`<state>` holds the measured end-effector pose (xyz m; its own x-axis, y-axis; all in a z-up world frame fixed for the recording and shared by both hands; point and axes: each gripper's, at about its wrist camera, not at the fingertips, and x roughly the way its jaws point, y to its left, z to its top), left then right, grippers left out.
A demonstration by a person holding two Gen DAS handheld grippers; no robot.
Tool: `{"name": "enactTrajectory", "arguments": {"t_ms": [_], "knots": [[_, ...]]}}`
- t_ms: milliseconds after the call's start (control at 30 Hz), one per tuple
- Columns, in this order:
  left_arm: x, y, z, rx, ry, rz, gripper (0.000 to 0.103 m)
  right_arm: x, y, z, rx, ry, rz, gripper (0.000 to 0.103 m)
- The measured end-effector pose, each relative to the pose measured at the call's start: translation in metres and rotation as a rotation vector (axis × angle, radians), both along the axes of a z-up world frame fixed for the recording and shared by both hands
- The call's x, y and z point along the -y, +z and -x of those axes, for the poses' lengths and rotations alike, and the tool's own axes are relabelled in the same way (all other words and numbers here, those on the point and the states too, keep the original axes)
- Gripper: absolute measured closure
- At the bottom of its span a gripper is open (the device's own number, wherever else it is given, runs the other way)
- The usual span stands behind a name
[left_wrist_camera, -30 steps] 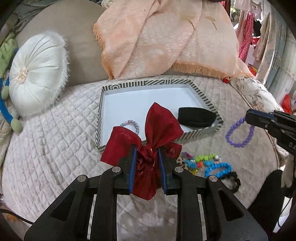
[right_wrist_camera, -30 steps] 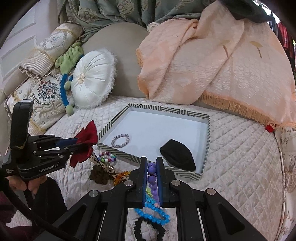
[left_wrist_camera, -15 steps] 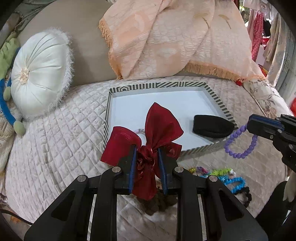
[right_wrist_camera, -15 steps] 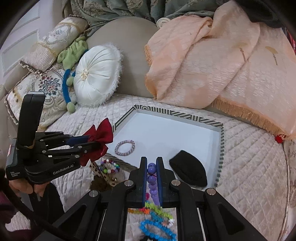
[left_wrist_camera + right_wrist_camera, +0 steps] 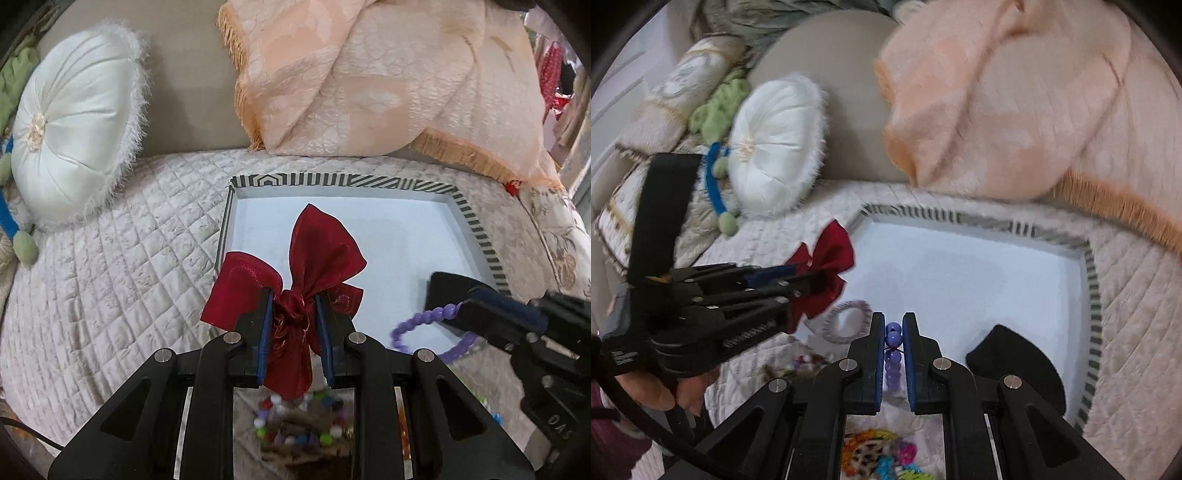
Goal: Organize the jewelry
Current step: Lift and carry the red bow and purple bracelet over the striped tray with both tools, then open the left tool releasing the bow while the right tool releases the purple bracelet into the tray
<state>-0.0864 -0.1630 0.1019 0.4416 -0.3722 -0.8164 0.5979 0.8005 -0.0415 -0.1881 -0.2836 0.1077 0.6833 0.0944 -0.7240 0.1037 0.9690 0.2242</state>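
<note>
My left gripper (image 5: 293,317) is shut on the knot of a dark red satin bow (image 5: 321,251) and holds it above the near left corner of a white tray with a striped rim (image 5: 484,243). My right gripper (image 5: 894,338) is shut on a purple bead bracelet (image 5: 417,325), held over the tray's near edge. In the right wrist view the tray (image 5: 1091,280) holds a pale lilac bracelet (image 5: 847,321) and a black pouch (image 5: 1015,360). The bow (image 5: 823,266) and the left gripper (image 5: 809,282) show at the left.
Loose colourful bead bracelets (image 5: 295,421) lie on the quilted bed cover (image 5: 110,280) in front of the tray; they also show in the right wrist view (image 5: 879,454). A round white cushion (image 5: 70,133) sits at back left, a peach fringed throw (image 5: 388,85) behind the tray.
Both grippers have moved forward toward the tray. The bow now hangs over the tray's near left corner and the purple bracelet has come in over its near edge.
</note>
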Motion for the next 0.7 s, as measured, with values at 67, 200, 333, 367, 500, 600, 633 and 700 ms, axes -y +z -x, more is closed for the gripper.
{"name": "enactTrajectory", "arguments": {"t_ms": [67, 200, 333, 367, 500, 600, 633, 700], "knots": [[0.007, -0.006, -0.006, -0.014, 0.006, -0.009, 0.082, 0.012, -0.019, -0.007, -0.059, -0.024, -0.025, 0.094], [0.018, -0.022, -0.017, -0.033, 0.022, -0.032, 0.082, 0.028, -0.048, -0.008, -0.133, -0.053, -0.038, 0.094], [0.024, -0.036, -0.026, -0.045, 0.033, -0.058, 0.082, 0.035, -0.057, -0.007, -0.163, -0.064, -0.046, 0.094], [0.025, -0.039, -0.028, -0.049, 0.037, -0.061, 0.082, 0.035, -0.058, -0.007, -0.167, -0.062, -0.048, 0.094], [0.026, -0.045, -0.030, -0.051, 0.044, -0.073, 0.082, 0.033, -0.059, -0.007, -0.180, -0.048, -0.045, 0.092], [0.028, -0.045, -0.028, -0.032, 0.040, -0.085, 0.080, 0.030, -0.057, -0.004, -0.167, -0.024, -0.065, 0.065], [0.029, -0.045, -0.028, -0.027, 0.040, -0.086, 0.078, 0.029, -0.055, -0.002, -0.159, -0.022, -0.067, 0.061], [0.028, -0.043, -0.028, -0.035, 0.043, -0.068, 0.072, 0.026, -0.052, 0.002, -0.151, -0.022, -0.060, 0.061]]}}
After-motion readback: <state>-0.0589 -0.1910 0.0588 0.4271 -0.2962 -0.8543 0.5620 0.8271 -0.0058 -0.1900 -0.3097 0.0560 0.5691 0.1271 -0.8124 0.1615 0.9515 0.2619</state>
